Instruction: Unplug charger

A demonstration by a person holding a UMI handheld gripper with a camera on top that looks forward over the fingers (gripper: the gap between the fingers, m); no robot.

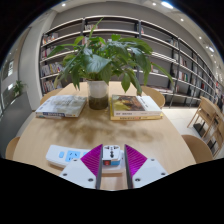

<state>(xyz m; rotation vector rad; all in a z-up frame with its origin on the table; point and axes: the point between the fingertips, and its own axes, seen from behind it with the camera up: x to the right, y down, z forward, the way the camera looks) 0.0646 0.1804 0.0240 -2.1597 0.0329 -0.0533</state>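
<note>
Tongs: the tongs (112, 170) sit closest to the lens, their two fingers spread fairly wide, purple pads (93, 158) facing inward; nothing is gripped.
Charger: a small white cube, the charger (112, 154), stands between the fingers with a gap showing at each side, on or at the end of a flat white block that looks like a power strip (68, 155). Whether it is still seated in a socket cannot be told.
Look: pale, boxy, with small red and blue marks on the face toward the camera; no cable is visible.
Handling: judged light, rigid and smooth-sided hard plastic, not fragile. The plug's friction would likely resist more than its weight.
Grip place: the two opposite flat sides of the cube, low enough that the pads get full contact, then a straight pull out of the socket; the strip may lift along with it.
Worktop: light wood, round-edged worktop (150, 135).
Beyond: a potted plant (98, 62) at the middle, a book (60, 105) to one side, another book (135, 107) to the other, shelving (175, 60) behind.
</note>
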